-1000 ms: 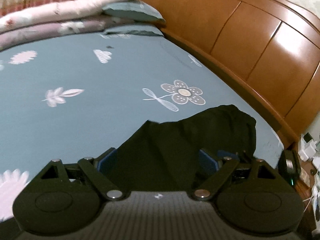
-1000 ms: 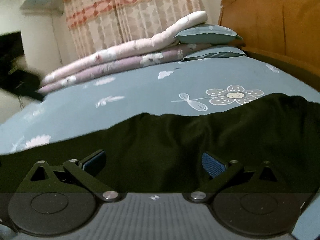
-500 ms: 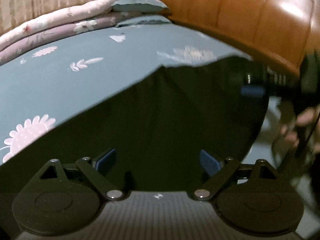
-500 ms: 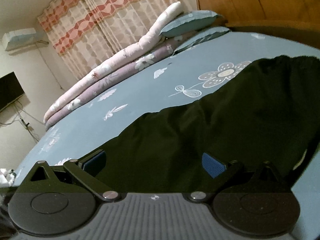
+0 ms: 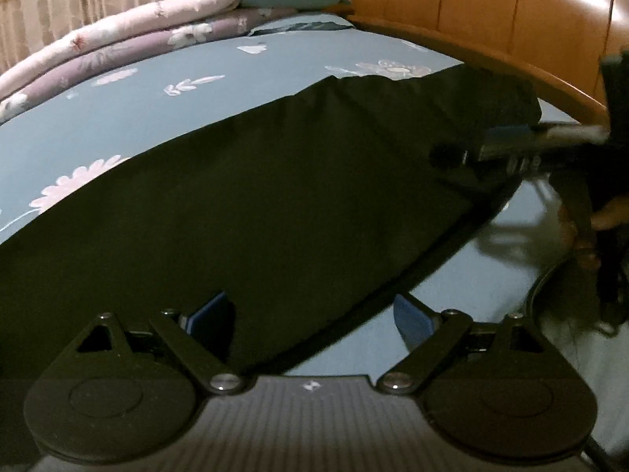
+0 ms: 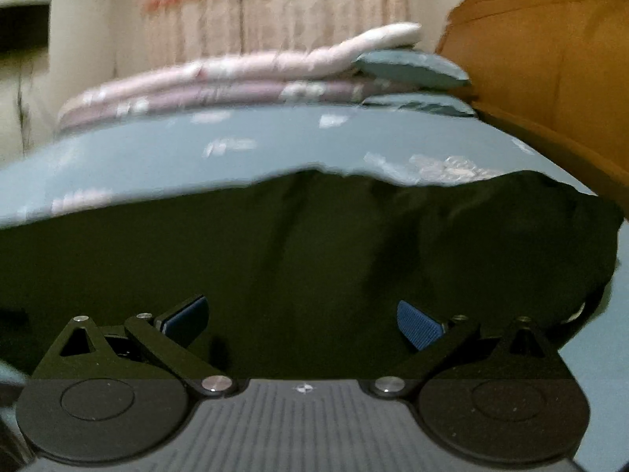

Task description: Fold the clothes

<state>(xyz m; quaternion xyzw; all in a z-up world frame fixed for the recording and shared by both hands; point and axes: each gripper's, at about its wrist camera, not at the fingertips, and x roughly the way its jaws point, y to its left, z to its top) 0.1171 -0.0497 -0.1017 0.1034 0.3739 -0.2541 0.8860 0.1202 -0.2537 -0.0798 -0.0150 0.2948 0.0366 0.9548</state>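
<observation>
Since a second ago your left gripper has dropped low, jaws wide and empty at the near hem of the black garment on the bed sheet, while your right gripper, likewise agape, hovers over the cloth, so next pinch both edges.

Dim indoor light; glare patches on the wooden headboard. Right-wrist view motion-blurred, worst beside the curtain. Fisheye corners vignette black.
</observation>
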